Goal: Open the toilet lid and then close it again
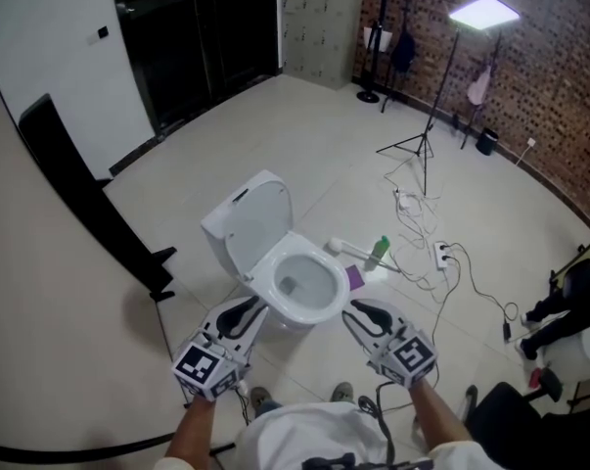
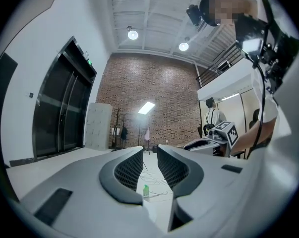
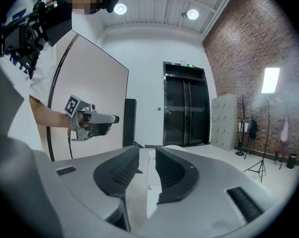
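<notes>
The white toilet (image 1: 299, 284) stands on the tiled floor in the middle of the head view. Its lid (image 1: 260, 213) is raised and leans back against the tank, so the bowl is uncovered. My left gripper (image 1: 244, 313) hovers just in front of the bowl on its left, and my right gripper (image 1: 365, 316) on its right; neither touches the toilet. In the left gripper view the jaws (image 2: 150, 152) stand a narrow gap apart with nothing between them. The right gripper (image 3: 147, 155) shows the same narrow empty gap.
A green bottle (image 1: 378, 251) and a purple item (image 1: 355, 278) lie on the floor right of the toilet. Cables and a power strip (image 1: 439, 255) trail behind, near a light stand (image 1: 427, 145). A black panel (image 1: 89, 199) leans on the left wall.
</notes>
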### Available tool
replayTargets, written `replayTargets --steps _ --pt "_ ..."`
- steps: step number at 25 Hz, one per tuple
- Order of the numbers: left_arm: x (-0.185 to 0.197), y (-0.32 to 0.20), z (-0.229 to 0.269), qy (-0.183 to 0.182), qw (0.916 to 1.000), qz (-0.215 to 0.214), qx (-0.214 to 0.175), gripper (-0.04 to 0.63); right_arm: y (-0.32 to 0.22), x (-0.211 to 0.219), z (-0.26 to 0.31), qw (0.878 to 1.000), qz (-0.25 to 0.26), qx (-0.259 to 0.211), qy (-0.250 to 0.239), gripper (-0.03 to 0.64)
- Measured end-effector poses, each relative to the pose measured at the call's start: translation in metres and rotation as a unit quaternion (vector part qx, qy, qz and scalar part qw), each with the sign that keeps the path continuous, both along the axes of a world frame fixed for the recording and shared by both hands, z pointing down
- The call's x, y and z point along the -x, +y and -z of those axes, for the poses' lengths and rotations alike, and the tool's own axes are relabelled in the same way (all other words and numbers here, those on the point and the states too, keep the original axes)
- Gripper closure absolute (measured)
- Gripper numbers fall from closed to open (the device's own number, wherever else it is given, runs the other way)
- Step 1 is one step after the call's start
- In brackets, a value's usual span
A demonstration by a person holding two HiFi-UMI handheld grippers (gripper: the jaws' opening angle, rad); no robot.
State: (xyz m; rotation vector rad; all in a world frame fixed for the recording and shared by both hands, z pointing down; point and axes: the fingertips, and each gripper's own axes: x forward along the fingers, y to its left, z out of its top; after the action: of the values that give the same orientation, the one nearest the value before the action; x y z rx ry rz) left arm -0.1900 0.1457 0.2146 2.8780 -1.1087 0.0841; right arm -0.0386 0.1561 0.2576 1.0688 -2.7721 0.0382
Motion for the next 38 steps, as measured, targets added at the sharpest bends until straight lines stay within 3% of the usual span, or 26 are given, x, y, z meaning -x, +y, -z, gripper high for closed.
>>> replayTargets --steps 4,9,14,24,33,38 --pt "-0.002 0.003 0.001 0.003 1.0 -0.002 -0.007 0.514 0.005 0.003 -0.001 1.0 0.004 0.005 0.008 0.517" --pt "0.004 0.002 -0.015 -0.035 0.9992 0.021 0.007 0.522 0.006 0.004 0.001 1.0 0.0 -0.002 -0.001 0.517" --pt "0.015 -0.001 -0.013 0.004 0.9986 0.054 -0.002 0.518 0.003 0.007 0.002 1.0 0.005 -0.003 0.001 0.517" --pt "0.019 -0.02 -0.022 -0.014 0.9977 0.065 0.01 0.518 -0.013 0.007 -0.004 1.0 0.011 -0.001 0.002 0.517" --pt "-0.025 -0.042 -0.034 -0.033 0.994 0.101 0.026 0.518 -0.03 -0.044 -0.017 0.999 0.033 0.004 0.009 0.517" --pt "-0.06 -0.043 -0.047 -0.015 0.9882 0.147 0.041 0.518 -0.042 -0.087 -0.028 0.998 0.062 0.017 0.006 0.517"
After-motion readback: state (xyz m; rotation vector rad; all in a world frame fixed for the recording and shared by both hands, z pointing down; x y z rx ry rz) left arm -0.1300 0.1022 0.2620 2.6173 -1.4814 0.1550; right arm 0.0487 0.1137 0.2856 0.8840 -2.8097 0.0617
